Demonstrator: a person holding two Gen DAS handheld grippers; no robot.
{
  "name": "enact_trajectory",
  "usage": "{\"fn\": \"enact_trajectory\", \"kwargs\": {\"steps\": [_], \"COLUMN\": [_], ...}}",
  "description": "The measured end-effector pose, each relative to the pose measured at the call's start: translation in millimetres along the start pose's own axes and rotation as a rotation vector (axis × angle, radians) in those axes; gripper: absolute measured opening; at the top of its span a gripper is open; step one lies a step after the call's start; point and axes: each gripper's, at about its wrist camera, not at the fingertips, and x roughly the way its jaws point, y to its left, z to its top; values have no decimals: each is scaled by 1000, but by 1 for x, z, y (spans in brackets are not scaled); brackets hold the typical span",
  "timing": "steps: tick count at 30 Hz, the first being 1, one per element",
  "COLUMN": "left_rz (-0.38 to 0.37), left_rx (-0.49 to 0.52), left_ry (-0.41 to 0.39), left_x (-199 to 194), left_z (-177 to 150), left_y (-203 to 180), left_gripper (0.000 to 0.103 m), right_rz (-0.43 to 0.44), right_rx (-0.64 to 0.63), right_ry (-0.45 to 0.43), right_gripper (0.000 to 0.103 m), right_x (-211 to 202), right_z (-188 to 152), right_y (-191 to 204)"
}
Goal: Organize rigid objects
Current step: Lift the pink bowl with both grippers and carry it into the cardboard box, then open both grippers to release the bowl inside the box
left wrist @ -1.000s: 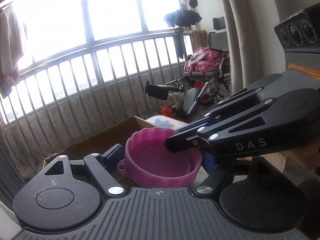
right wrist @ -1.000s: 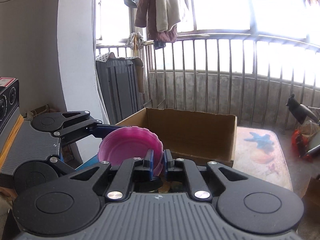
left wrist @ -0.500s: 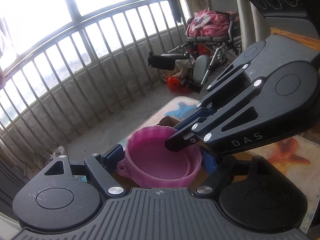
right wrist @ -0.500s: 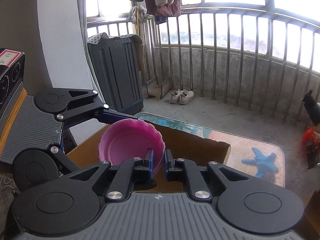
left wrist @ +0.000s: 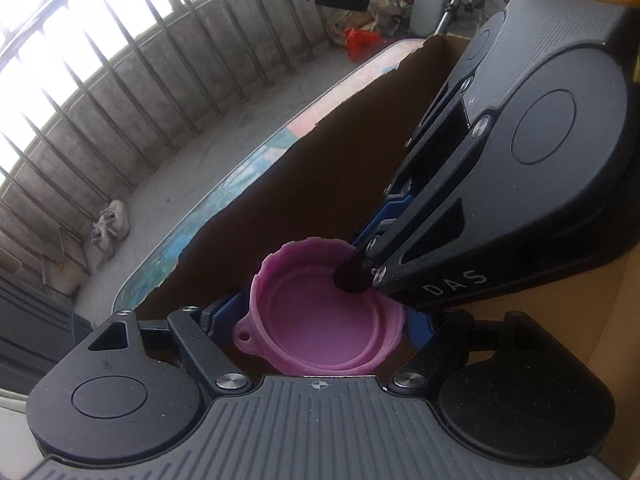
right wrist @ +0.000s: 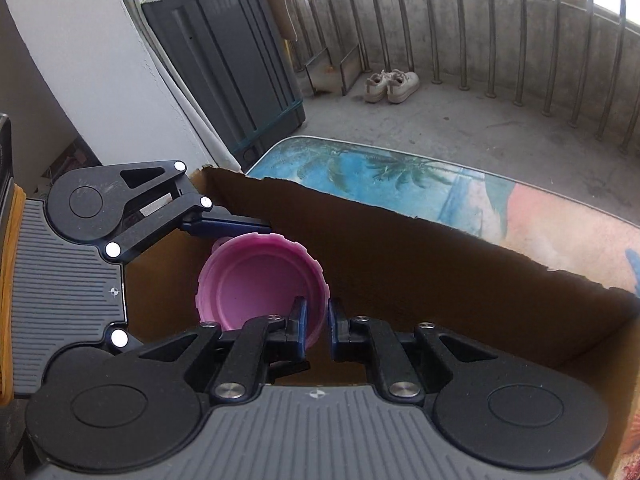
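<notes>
A shallow pink bowl with ridged sides and a small loop tab hangs over the inside of a brown cardboard box. My left gripper spans its full width, with a blue pad pressed on each side. My right gripper comes in from the upper right and pinches the far rim. In the right wrist view the bowl tilts toward the camera, and my right gripper is shut on its near rim. One left finger touches the bowl's far side; the other is hidden.
The box's torn wall stands just beyond the bowl. The box sits on a mat printed with palm trees. A pair of pale shoes, a dark cabinet and a metal railing stand farther off.
Both grippers have tipped downward and carried the pink bowl over the cardboard box, so its inside now fills the view instead of the railing and windows. Neither grip has changed.
</notes>
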Motion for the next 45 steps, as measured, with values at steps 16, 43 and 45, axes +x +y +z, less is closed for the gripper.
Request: {"fn": "enact_trajectory", "kwargs": {"steps": [16,43,45], "left_rz": [163,160,171], "left_rx": [241,70,48], "left_ry": [127,194,153], "left_x": [-15,-126,-154], "left_z": [-5,49,55], "left_y": [-32,-17,-18], "left_gripper": [64,62,62], "right_rz": [-9,113,104], "right_rx": [66,209,195], "right_ry": [134,37,16], "right_gripper": [12,18,18], "right_x": [64,46,36], "right_z": [-1,2,5], "right_y": [13,-18,-16]}}
